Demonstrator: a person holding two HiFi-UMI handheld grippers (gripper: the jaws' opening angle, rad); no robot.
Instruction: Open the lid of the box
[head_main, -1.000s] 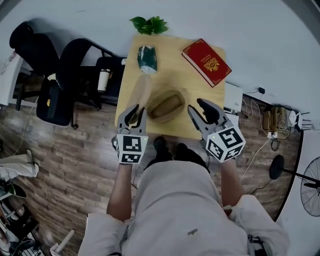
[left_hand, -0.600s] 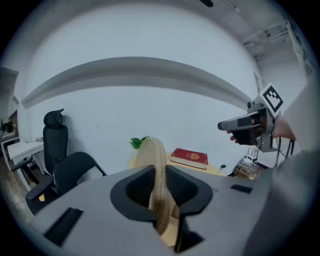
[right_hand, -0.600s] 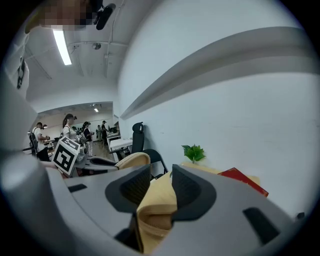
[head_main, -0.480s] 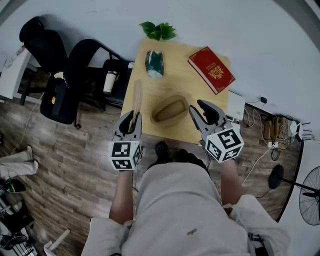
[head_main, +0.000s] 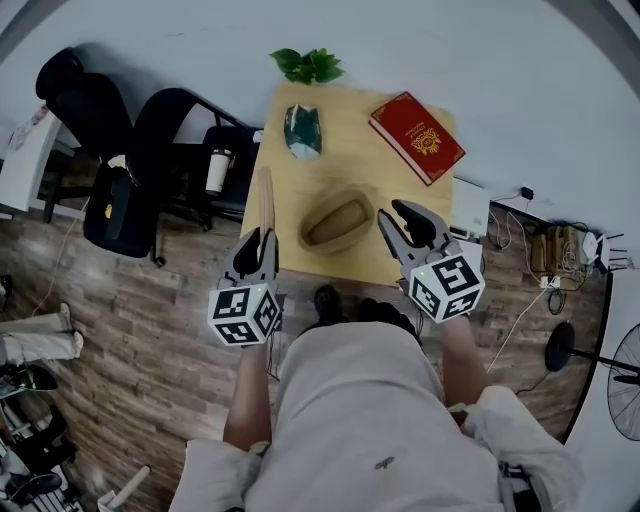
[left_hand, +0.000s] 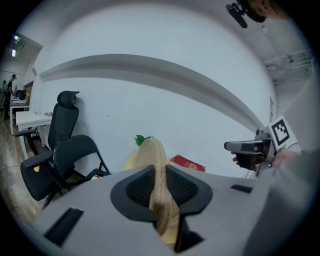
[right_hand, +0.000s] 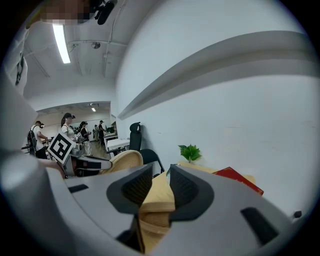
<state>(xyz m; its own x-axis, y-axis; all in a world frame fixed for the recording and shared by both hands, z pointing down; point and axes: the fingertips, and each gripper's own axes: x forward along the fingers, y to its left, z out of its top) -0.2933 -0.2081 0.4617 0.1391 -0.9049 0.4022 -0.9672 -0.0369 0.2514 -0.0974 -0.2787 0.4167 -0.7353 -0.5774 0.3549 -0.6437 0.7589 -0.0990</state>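
**Left gripper holds the lid, box open beside the right gripper**

Left gripper (head_main: 258, 242) clamps the woven lid (head_main: 266, 200) edge-on and upright, apart from the box (head_main: 336, 220). The box sits open between the two grippers, just ahead of them. Right gripper (head_main: 398, 218) has its jaws partly apart; they have just been closing, with the box's rim low in the gap and unpressed.

Beyond them on the pale wooden tabletop (head_main: 350, 165) lie a green packet (head_main: 301, 130), a red book (head_main: 416, 123) and a plant (head_main: 310, 65), by the white wall. Left of the left gripper, black chairs (head_main: 150, 130) stand on a plank floor (head_main: 150, 330).
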